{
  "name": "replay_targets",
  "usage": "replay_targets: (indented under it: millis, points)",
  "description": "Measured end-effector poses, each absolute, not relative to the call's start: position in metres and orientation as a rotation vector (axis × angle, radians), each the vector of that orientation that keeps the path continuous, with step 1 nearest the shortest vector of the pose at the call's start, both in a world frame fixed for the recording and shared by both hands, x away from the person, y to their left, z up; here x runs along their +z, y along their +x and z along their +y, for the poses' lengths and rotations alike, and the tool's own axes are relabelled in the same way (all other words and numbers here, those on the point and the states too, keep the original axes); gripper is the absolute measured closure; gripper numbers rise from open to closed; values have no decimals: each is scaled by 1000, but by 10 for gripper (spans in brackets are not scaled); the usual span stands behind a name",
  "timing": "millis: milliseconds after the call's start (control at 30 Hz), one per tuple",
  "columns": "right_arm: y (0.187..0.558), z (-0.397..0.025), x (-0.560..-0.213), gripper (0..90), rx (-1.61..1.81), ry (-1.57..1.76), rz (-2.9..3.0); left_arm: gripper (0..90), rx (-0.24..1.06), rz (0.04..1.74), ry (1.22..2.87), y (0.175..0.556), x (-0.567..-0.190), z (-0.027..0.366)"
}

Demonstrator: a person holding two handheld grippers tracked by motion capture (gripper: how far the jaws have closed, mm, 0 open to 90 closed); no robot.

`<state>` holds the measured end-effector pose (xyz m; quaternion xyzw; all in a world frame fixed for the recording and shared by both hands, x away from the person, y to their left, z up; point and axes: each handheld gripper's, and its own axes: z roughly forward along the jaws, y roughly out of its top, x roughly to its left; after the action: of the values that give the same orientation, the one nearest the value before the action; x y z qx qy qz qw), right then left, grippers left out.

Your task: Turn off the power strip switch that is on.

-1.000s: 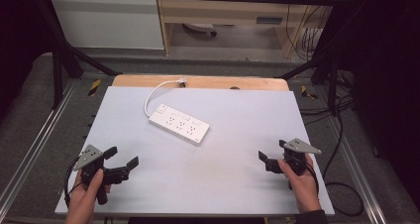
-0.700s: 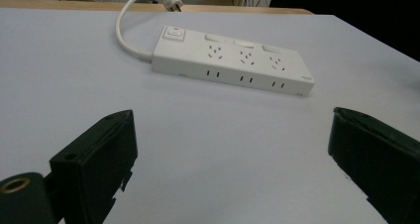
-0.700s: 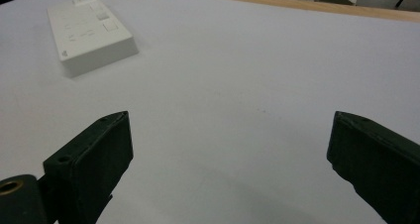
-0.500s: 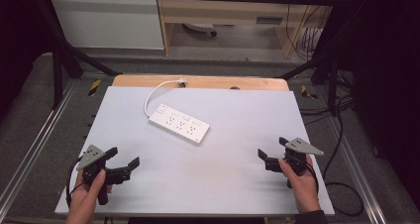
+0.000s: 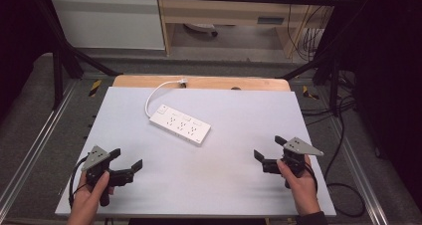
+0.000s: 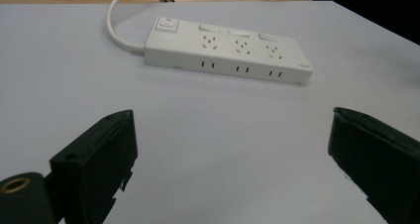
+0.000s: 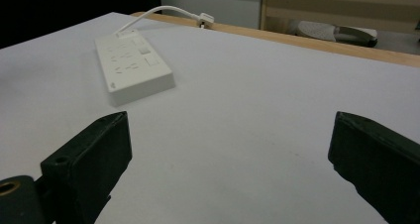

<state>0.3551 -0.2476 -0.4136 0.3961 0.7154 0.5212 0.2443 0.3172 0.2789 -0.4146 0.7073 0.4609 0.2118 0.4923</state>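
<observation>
Left black two-jaw gripper (image 5: 125, 166) now slightly nearer us than a second ago, jaws wide, empty; right black two-jaw gripper (image 5: 270, 154) same, barely shifted. White six-socket plastic power strip (image 5: 179, 124) lies untouched, well beyond both grippers, between them. We judge no approach begun.

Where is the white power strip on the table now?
In the high view, the power strip lies slightly left of the table's centre, toward the far edge, ahead of both grippers and untouched.
</observation>
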Motion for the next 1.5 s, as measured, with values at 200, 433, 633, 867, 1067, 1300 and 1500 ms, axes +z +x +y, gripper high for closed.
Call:
replay_targets:
  millis: [200, 433, 633, 867, 1067, 1300, 1500]
  points:
    - [359, -230, -400, 33, 1414, 1066, 2011, 51, 519, 1120, 1717, 316, -415, 278]
    - [372, -207, -387, 34, 1372, 1037, 2098, 51, 519, 1118, 1731, 316, -416, 277]
    - [388, -185, -370, 36, 1389, 1012, 2161, 51, 521, 1115, 1739, 316, -416, 275]
    - [412, -157, -352, 31, 1390, 992, 2190, 52, 516, 1106, 1753, 316, -416, 273]
    - [424, -144, -348, 33, 1386, 997, 2188, 52, 516, 1106, 1754, 316, -416, 274]
    - [439, -130, -347, 49, 1386, 1016, 2187, 52, 515, 1097, 1757, 316, -415, 273]
    - [447, -122, -343, 83, 1389, 1015, 2186, 52, 517, 1105, 1755, 316, -416, 274]
